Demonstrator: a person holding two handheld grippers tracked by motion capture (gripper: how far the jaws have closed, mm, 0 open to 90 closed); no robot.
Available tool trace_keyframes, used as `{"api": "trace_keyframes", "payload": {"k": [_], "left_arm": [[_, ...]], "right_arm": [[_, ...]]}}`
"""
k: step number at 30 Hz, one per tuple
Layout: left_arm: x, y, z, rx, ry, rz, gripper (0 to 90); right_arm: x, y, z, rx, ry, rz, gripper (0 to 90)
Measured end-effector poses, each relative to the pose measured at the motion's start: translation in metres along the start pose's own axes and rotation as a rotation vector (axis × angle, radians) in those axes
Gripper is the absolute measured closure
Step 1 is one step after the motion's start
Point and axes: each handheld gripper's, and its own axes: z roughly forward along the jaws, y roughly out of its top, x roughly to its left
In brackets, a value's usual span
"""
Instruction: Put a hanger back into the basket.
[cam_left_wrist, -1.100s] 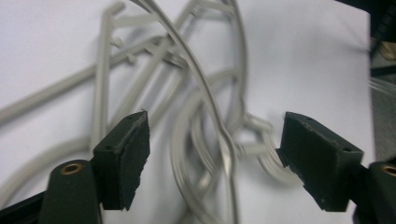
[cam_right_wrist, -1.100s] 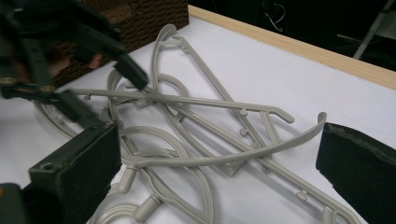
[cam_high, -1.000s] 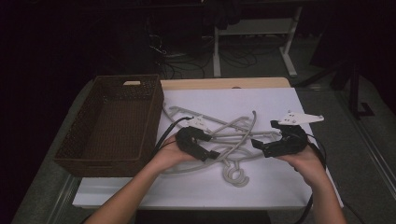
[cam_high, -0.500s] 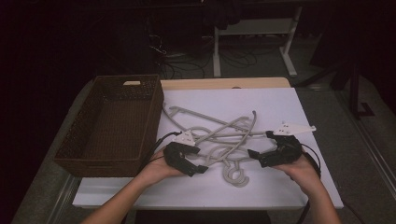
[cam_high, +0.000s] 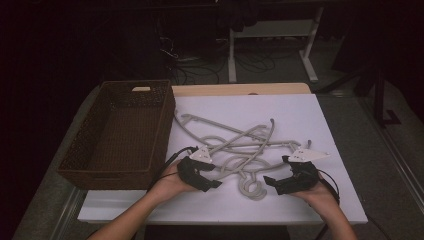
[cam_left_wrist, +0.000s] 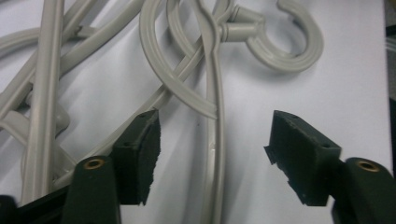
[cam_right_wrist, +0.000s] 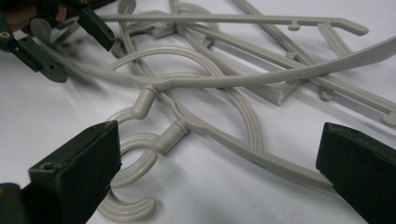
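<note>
I'm at the approach step. My left hand-held gripper (cam_high: 212, 184) has just been closing, one hanger arm (cam_left_wrist: 215, 140) between its pads, untouched — next, squeeze. The grey hangers (cam_high: 240, 145) lie tangled mid-worktop (cam_high: 325, 120); my right hand-held gripper (cam_high: 270, 181), jaws wide and empty, faces their hooks (cam_high: 251, 190) at nine o'clock.

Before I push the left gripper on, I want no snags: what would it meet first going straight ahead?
Probably the grey hanger arm lying between the open jaws of the left gripper, not yet pinched. Following that arm forward, the hooks come next. Depth is hard to judge.
</note>
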Motion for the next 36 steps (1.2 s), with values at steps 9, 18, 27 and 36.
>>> {"api": "trace_keyframes", "payload": {"k": [9,18,27,36], "left_arm": [[0.002,0.003,0.010,0.061,0.011,0.028,52.3],[-0.002,0.009,0.019,0.114,0.047,0.077,66.3],[0.000,0.010,0.020,0.118,0.034,0.078,77.6],[-0.001,0.013,0.020,0.136,0.041,0.090,82.1]], "right_arm": [[-0.002,-0.001,0.004,0.034,-0.010,-0.015,0.0],[-0.003,-0.001,0.004,0.032,-0.007,-0.013,0.0],[-0.003,-0.001,0.004,0.023,-0.002,-0.006,0.0],[-0.003,0.000,0.003,0.018,-0.004,-0.007,0.0]]}}
